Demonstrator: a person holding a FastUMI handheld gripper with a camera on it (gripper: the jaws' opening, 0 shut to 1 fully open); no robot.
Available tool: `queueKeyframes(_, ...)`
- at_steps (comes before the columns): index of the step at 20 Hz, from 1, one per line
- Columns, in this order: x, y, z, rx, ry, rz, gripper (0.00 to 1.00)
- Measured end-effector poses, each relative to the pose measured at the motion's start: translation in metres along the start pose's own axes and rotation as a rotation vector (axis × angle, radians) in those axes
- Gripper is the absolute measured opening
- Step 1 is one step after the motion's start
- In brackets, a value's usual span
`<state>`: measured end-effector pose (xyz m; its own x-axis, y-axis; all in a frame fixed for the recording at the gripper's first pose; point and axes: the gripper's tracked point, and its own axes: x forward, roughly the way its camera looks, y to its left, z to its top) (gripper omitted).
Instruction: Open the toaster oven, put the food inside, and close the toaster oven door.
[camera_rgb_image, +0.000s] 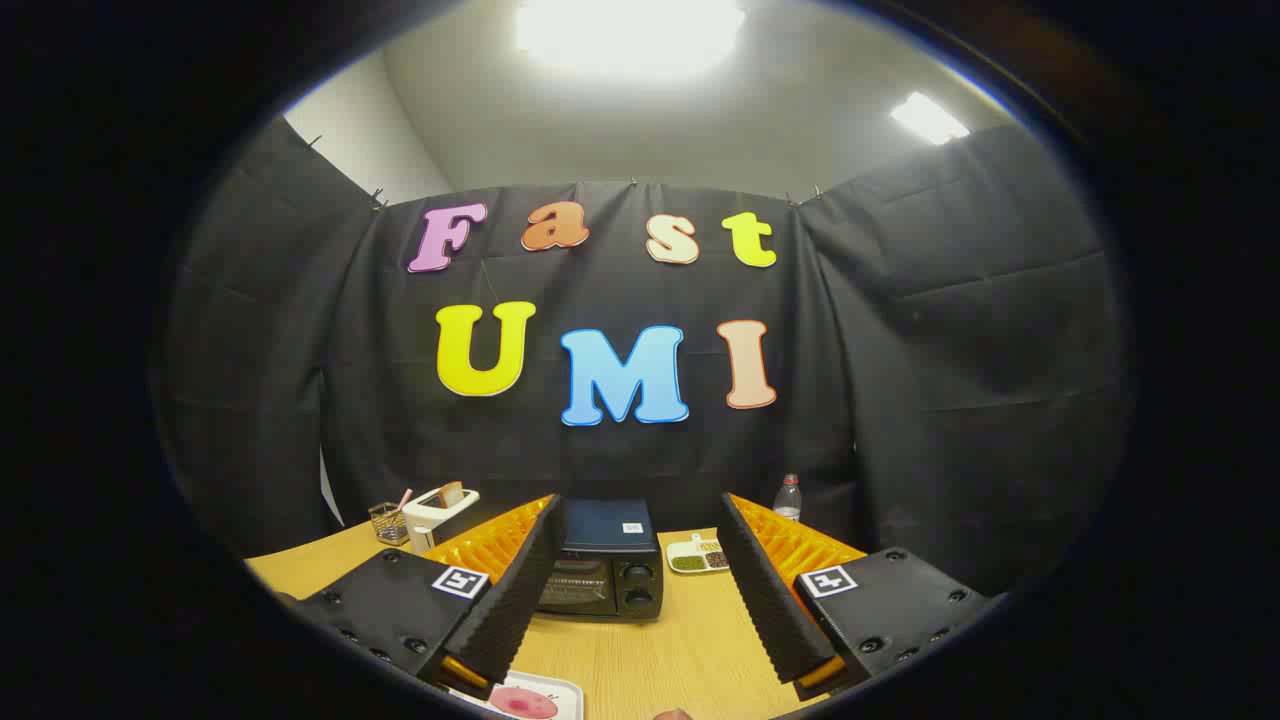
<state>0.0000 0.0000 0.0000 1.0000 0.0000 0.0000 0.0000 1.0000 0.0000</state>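
Wooden table (640, 650) inside the black-draped booth carried a shut oven (603, 568) beyond the gripper (632, 585), whose fingers stood wide apart, empty, above bare tabletop.

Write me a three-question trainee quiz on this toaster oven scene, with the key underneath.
1. True or false: the toaster oven door is already open.
2. What are the gripper fingers doing? A) shut on the bottle B) spread open with nothing between them C) pressing the oven door
3. Which white appliance stands beyond the left finger, with a slice sticking out of its top?

Key:
1. False; the door looks closed.
2. B; the oven sits on the wooden table beyond the gap.
3. The white toaster, next to a wire basket.
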Motion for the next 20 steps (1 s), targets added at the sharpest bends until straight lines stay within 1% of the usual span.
queueKeyframes(3, 0.001, 0.001, 0.006, -0.015, -0.015, 0.001, 0.97)
queueKeyframes(6, 0.003, 0.011, 0.01, 0.01, -0.021, 0.031, 0.97)
queueKeyframes(11, 0.005, 0.017, 0.008, 0.005, -0.02, 0.035, 0.97)
queueKeyframes(20, 0.015, 0.018, 0.006, 0.041, -0.012, 0.02, 0.97)
